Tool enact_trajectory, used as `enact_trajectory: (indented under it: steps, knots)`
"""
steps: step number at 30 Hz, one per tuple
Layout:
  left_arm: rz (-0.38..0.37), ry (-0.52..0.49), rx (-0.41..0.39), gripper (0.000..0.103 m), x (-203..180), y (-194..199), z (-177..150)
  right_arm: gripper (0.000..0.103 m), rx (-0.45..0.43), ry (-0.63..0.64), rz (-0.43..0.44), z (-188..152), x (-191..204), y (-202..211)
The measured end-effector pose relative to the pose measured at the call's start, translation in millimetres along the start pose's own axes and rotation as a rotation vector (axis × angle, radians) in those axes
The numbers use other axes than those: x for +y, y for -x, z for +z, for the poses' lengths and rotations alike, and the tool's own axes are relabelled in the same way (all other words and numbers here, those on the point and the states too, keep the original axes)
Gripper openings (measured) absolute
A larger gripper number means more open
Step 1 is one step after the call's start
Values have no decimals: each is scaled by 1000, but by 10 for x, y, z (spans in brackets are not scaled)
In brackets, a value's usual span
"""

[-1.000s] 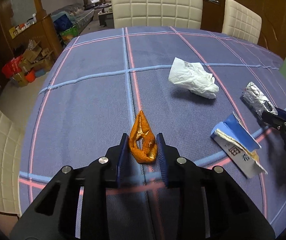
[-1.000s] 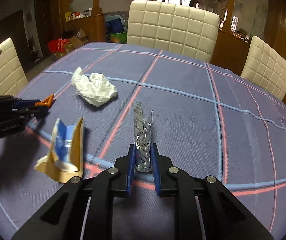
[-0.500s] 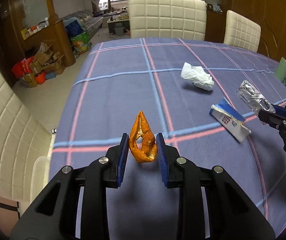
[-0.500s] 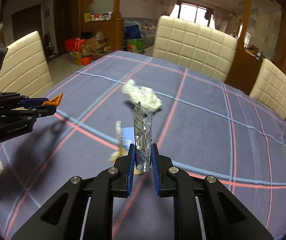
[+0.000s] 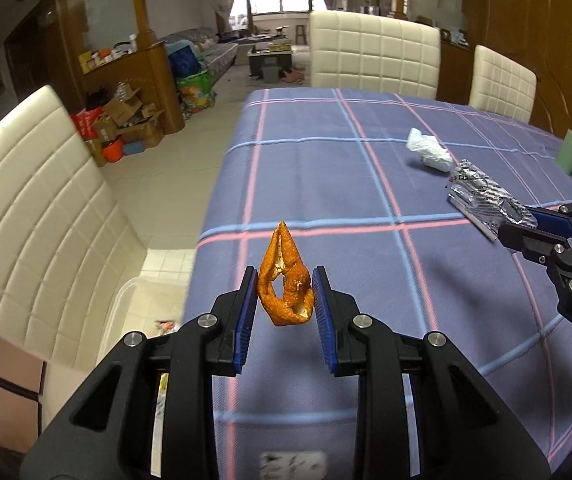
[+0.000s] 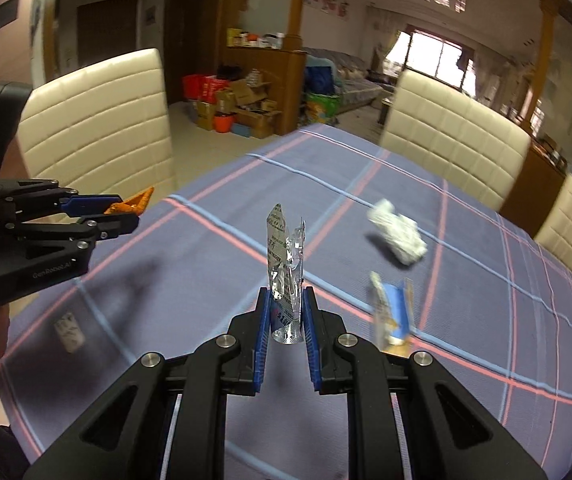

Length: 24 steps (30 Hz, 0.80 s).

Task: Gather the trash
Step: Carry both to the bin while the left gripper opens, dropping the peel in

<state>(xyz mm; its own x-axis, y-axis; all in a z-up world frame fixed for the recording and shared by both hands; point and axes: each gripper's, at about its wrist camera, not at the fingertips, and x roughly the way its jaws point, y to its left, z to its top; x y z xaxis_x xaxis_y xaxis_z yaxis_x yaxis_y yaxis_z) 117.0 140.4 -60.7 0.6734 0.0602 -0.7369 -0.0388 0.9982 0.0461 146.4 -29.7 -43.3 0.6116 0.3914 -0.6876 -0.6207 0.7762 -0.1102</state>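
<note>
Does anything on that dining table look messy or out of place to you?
Yes. A crumpled white tissue and a torn blue and white packet still lie loose on the checked tablecloth. Two more scraps are off the table: an orange peel in the left gripper, a crushed foil blister pack in the right gripper.

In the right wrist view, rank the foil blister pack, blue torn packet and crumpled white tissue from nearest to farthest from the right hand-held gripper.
1. Foil blister pack: clamped upright in the right hand-held gripper.
2. Blue torn packet: on the tablecloth, just right of it.
3. Crumpled white tissue: farther back, to the right.
</note>
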Motion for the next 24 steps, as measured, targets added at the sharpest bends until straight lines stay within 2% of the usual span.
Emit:
enact_trajectory:
  steps: [10,24]
  knots:
    - [70,70,-2,29,514,192,-265,16,-2,74,97,214,597,-165]
    - [157,137,13,30,1069,104,-398,17,14,172,180,546,1247,-473]
